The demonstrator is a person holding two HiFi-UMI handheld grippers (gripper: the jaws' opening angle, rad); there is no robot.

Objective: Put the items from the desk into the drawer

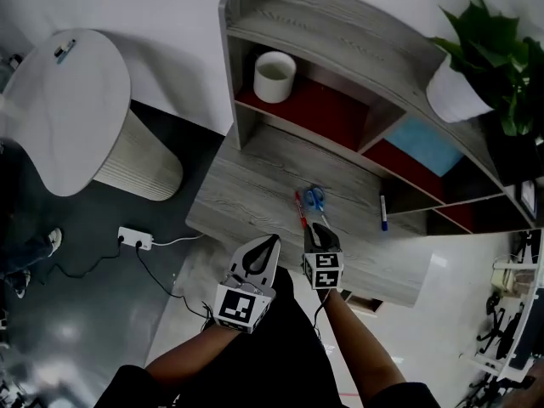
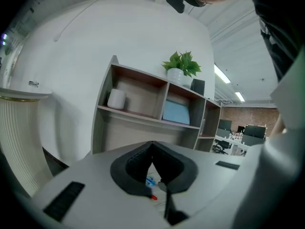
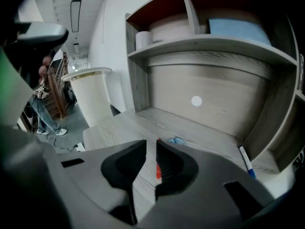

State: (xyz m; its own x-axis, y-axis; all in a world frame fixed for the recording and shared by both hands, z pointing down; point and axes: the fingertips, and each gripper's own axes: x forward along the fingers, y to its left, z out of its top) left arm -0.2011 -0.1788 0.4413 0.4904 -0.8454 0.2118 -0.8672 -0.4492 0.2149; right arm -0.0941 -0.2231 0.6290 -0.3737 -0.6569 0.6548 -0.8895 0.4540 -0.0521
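At the far left, on the dark floor, we see a white power strip (image 1: pixel 134 239) beside a round white stand (image 1: pixel 68 109). Next come our left tongs (image 1: pixel 269 245), clenched tip to tip on nothing and held at the near edge of the grey wooden table (image 1: pixel 246 181). Beyond them, a white cup (image 1: pixel 274 76) stands in the left bay of the shelf unit at the table's back.

On the table top a red pen (image 1: pixel 300 212) and blue-handled scissors (image 1: pixel 316 200) lie side by side. Our right tongs (image 1: pixel 320 233) hang at the near end of that pair. Their jaws are a narrow slit apart with nothing between them, and the red pen shows on the table through the slit.

Farther right a blue marker (image 1: pixel 383 213) lies alone on the table, near the shelf unit. A potted plant (image 1: pixel 463 92) sits on top of the shelf unit at the right.
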